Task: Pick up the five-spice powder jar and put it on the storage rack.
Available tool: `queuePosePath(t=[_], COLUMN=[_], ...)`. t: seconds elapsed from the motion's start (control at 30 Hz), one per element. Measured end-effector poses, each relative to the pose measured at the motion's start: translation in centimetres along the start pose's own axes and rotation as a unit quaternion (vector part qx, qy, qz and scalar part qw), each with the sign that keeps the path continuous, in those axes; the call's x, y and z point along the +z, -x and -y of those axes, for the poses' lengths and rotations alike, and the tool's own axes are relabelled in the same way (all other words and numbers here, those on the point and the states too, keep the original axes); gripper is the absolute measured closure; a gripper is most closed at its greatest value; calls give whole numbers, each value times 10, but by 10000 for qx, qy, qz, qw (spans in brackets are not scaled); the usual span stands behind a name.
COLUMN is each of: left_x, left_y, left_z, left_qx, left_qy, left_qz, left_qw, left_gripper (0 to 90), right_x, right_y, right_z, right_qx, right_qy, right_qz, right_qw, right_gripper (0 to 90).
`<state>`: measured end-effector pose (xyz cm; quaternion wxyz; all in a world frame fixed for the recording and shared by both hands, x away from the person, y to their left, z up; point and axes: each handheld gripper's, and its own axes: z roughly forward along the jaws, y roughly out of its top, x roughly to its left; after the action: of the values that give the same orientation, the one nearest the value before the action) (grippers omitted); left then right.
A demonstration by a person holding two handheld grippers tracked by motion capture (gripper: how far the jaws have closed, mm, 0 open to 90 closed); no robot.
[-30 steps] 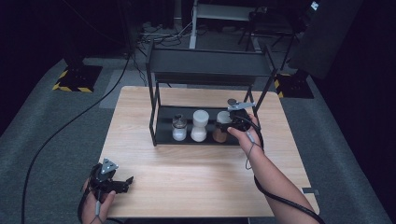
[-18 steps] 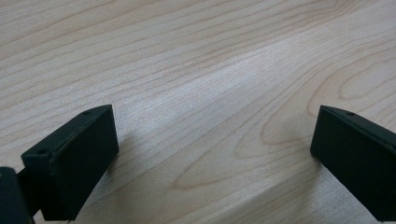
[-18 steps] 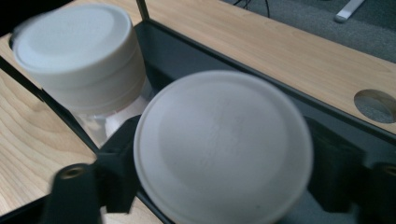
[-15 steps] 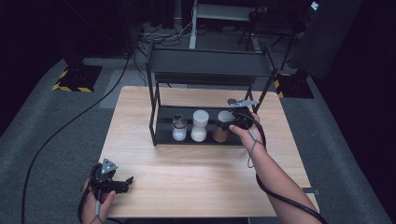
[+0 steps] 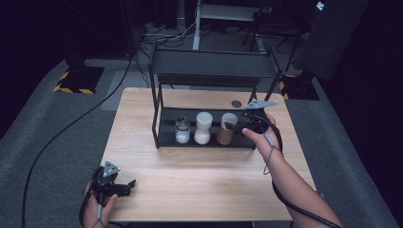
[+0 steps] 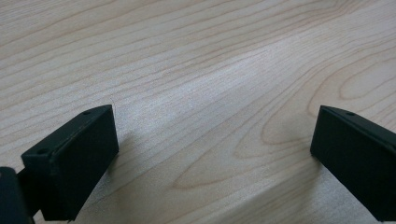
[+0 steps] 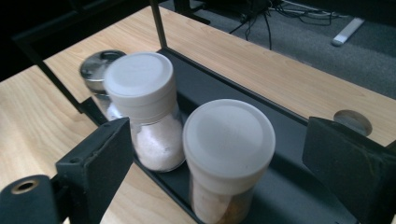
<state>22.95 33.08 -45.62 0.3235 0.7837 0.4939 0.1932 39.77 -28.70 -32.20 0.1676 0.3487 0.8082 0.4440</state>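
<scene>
The step in hand looks like letting go of the brown spice jar [image 5: 226, 129] on the lower shelf of the black rack [image 5: 209, 137] and backing away from it. That jar stands upright at the right end of a row of three on the rack's lower shelf, with the white salt grinder [image 5: 203, 128] just beside it and a small glass shaker [image 5: 182, 130] at the rack's left end.

The right tool [image 5: 236, 127] has just been spreading its jaws; in the right gripper view they stand well apart on either side of the spice jar [image 7: 227, 158] without pressing on it, so the jar rests on its own.

To finish well, the person should draw the right tool straight back from the rack, toward the front edge of the bench [image 5: 204, 190], keeping the jaws wide so that neither one clips the jar's white lid or nudges the grinder [image 7: 147, 112] next to it. A sideways swing would risk toppling the row.

The left tool [image 5: 124, 187] rests far in front of the rack, its jaws apart over bare wood.
</scene>
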Motion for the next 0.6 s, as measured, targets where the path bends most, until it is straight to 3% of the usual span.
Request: queuePosePath(t=[0.6], left_x=[0], left_y=[0], left_z=[0], left_qx=[-3], left_qy=[0], left_qz=[-4], left_qw=[10000], left_gripper=[4], right_x=[-54], right_y=[-10], right_z=[21], right_qx=[3], right_qy=[48], right_qz=[-115], right_qw=[9999], right_gripper=[65])
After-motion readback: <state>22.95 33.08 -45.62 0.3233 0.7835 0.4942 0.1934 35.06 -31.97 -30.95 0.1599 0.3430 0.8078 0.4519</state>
